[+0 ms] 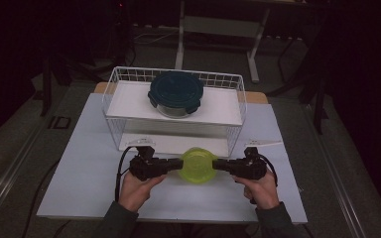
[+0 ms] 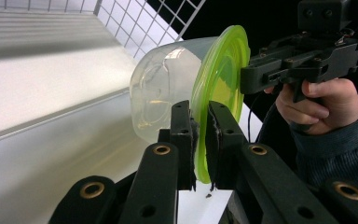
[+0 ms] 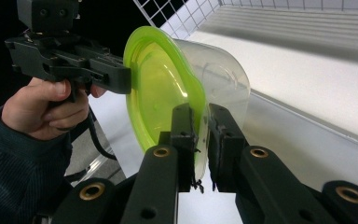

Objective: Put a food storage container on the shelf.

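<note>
Green-lidded clear container (image 1: 198, 165) hangs between the two grippers, gripped at opposite edges of its rim. On one side the left gripper (image 1: 172, 165) has its jaws pinched narrow on the lid's edge (image 2: 200, 140); opposite it, the right gripper (image 1: 221, 165) clamps the far edge the same way (image 3: 200, 135). Just beyond both grippers stands a white wire rack (image 1: 233, 105) on the table (image 1: 79, 168). Farther off, on the rack's upper shelf, sits a dark-lidded round container (image 1: 175, 92).
</note>
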Motion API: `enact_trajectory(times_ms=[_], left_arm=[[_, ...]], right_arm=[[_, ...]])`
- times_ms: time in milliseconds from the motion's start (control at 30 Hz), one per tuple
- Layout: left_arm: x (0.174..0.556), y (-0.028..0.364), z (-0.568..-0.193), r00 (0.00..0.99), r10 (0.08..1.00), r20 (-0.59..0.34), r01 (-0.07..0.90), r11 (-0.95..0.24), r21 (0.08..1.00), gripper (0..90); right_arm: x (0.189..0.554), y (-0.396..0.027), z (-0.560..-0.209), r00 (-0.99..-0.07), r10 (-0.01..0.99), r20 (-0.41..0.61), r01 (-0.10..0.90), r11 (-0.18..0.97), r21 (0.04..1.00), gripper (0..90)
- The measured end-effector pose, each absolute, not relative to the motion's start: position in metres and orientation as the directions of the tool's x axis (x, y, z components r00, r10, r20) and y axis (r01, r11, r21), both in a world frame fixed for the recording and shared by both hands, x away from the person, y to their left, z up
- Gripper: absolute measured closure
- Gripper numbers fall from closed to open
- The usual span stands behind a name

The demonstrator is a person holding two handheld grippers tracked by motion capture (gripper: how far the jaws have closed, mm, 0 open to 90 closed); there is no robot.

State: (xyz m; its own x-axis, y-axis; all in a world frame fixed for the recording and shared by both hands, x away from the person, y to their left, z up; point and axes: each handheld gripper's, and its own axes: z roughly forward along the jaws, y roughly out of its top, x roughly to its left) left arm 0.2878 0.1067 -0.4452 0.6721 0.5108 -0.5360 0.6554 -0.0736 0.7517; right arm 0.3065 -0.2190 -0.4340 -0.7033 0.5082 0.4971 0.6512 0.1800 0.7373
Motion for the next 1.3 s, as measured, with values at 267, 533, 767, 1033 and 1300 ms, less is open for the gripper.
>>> enact_trajectory(times_ms=[267,533,767,1033,1300], left_arm=[[0.287,0.11,-0.44,0.675,0.514,-0.529,0.647,-0.07,0.759,82.6],[0.285,0.113,-0.432,0.68,0.513,-0.524,0.637,-0.06,0.769,82.6],[0.283,0.115,-0.426,0.678,0.514,-0.525,0.636,-0.053,0.77,82.6],[0.281,0.118,-0.417,0.682,0.518,-0.517,0.625,-0.045,0.779,82.7],[0.281,0.124,-0.404,0.688,0.522,-0.504,0.605,-0.029,0.796,82.7]], right_arm=[[0.307,-0.216,-0.428,-0.711,0.504,0.491,0.644,0.184,0.742,81.5],[0.307,-0.214,-0.42,-0.721,0.49,0.49,0.634,0.183,0.751,81.6],[0.307,-0.212,-0.414,-0.733,0.483,0.479,0.622,0.19,0.76,81.6],[0.309,-0.209,-0.405,-0.744,0.474,0.47,0.61,0.196,0.768,81.6],[0.311,-0.204,-0.392,-0.76,0.466,0.453,0.588,0.195,0.785,81.6]])
